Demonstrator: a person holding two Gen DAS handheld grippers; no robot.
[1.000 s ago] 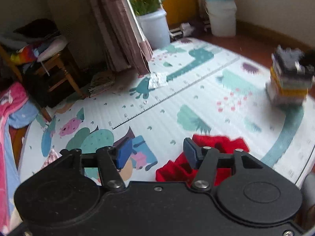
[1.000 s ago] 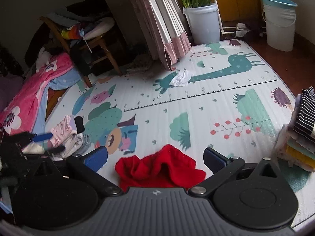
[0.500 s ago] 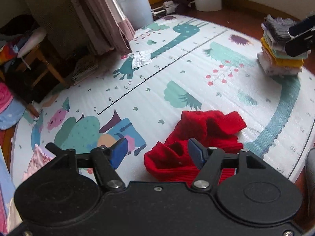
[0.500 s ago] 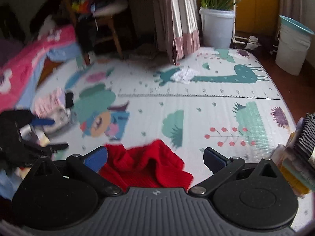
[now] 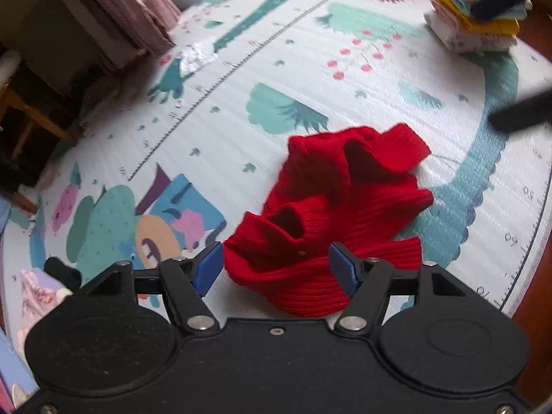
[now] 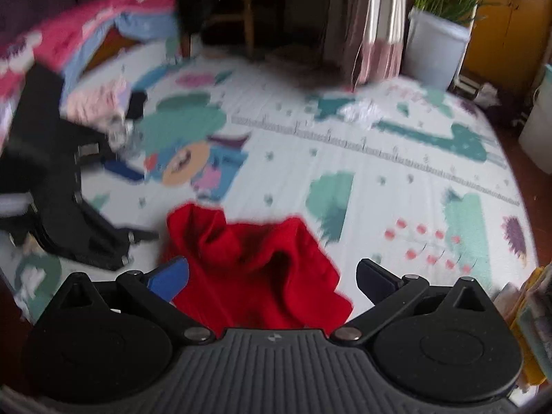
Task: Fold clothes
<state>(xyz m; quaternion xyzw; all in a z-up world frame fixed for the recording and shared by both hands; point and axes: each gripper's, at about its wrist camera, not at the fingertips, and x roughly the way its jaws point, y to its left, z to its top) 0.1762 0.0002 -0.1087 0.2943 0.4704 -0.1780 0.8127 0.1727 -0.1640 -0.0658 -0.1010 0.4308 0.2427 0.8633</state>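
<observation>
Left wrist view is showing the left gripper [image 5: 276, 269] dropping closer over the crumpled red sweater [image 5: 338, 214] on the play mat [image 5: 310, 79] than a second ago, jaws spread, nothing pinched yet; right gripper [image 6: 272, 276] is also nearing it, jaws wide and empty; both look to be lining up for a first grab; folded stack [image 5: 472, 20] is sitting well apart

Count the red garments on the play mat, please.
1. One crumpled red garment lies on the play mat, directly ahead of both open grippers. Others may be hidden in the folded stack at the mat's edge.
</observation>
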